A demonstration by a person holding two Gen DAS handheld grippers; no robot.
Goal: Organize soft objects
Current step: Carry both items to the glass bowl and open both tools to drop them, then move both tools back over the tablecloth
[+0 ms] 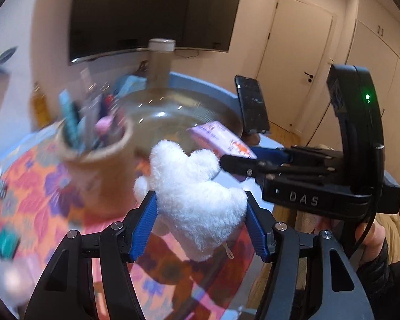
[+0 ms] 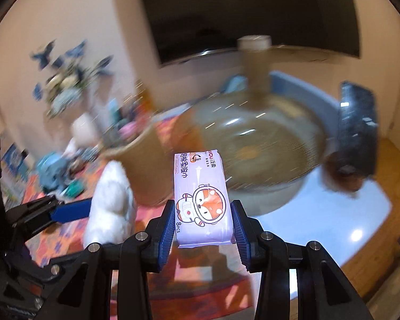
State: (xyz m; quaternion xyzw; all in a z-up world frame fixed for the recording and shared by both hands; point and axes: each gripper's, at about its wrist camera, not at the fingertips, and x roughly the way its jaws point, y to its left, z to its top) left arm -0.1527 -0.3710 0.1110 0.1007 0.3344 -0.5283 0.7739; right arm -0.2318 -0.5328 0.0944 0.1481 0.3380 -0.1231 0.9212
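Observation:
My left gripper is shut on a fluffy white plush toy, carried above the flowered tablecloth. My right gripper is shut on a lilac pack of wet wipes printed with a fox astronaut. In the left wrist view the wipes pack and the right gripper show to the right of the plush. From the right wrist camera the plush and the left gripper's blue finger appear at left. Beyond both stands a large clear glass bowl.
A brown cup full of pens stands left of the bowl, blurred. A tall jar with a white lid rises behind the bowl. A phone on a stand sits at the blue table's right edge. Clutter lies at far left.

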